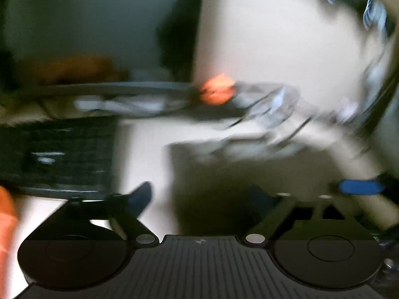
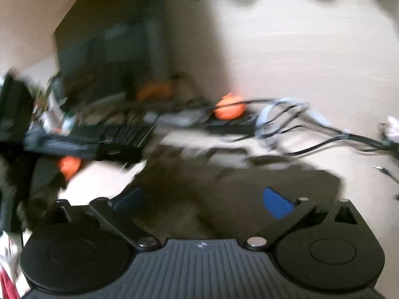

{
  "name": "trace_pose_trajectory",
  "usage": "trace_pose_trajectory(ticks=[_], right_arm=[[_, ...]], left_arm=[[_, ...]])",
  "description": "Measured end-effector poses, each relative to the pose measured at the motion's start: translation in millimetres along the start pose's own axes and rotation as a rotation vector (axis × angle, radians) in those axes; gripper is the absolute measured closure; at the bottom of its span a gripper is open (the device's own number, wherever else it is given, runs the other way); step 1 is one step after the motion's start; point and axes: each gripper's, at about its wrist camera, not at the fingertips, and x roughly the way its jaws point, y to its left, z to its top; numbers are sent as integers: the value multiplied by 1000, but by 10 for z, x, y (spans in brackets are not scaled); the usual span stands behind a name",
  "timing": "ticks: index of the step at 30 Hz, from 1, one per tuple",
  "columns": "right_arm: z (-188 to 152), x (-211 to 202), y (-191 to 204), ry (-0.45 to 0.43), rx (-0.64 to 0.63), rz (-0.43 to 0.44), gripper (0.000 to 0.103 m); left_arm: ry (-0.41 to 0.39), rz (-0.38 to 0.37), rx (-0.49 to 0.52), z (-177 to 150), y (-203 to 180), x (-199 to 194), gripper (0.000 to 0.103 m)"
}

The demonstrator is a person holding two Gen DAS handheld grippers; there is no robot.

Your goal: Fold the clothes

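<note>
both tools agape, empty, over blurred pale floor

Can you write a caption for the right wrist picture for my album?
Blurry view: the open right gripper above a pale floor, facing an orange ball and tangled cables.

right gripper: matt black plastic, ribbed | fingertips: blue | table: pale woodgrain
</note>
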Motion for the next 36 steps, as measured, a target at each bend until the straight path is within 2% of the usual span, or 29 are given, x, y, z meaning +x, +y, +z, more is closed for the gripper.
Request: trace_pose_trajectory(ticks=[2, 4, 7, 8, 10, 14, 18, 24, 29, 31, 34, 36], right_arm=[[46, 14, -194, 7, 73, -13, 0], [14, 113, -354, 33, 146, -15, 0], [-163, 333, -512, 111, 223, -30, 0], [-230, 394, -505, 132, 215, -54, 0], [-351, 427, -465, 116, 137, -69, 0], [-503, 384, -373, 93, 11, -79, 0], [-560, 251, -432, 90, 17, -82, 0], [-559, 166, -477, 84, 48, -66, 0], [-557, 215, -404, 107, 12, -85, 0], [-565, 222, -379, 116, -7, -94, 0], [-539, 195, -336, 123, -8, -121, 0], [-445, 119, -253, 92, -25, -134, 0]], left_arm=[[-8, -137, -26, 37, -81, -13, 6], [31, -216, -25, 13, -194, 103, 5], [126, -177, 3, -119, -293, 397, 5], [152, -154, 10, -165, -305, 482, 5], [191, -116, 27, -245, -330, 612, 2], [186, -91, 96, -296, -443, 606, 0], [205, -64, 140, -335, -592, 605, 0], [225, -74, 147, -355, -747, 662, 0], [225, -89, 155, -336, -724, 677, 0], [222, -136, 110, -271, -620, 655, 0], [196, -226, -26, -84, -385, 529, 0], [137, -225, -22, -6, -300, 335, 0]])
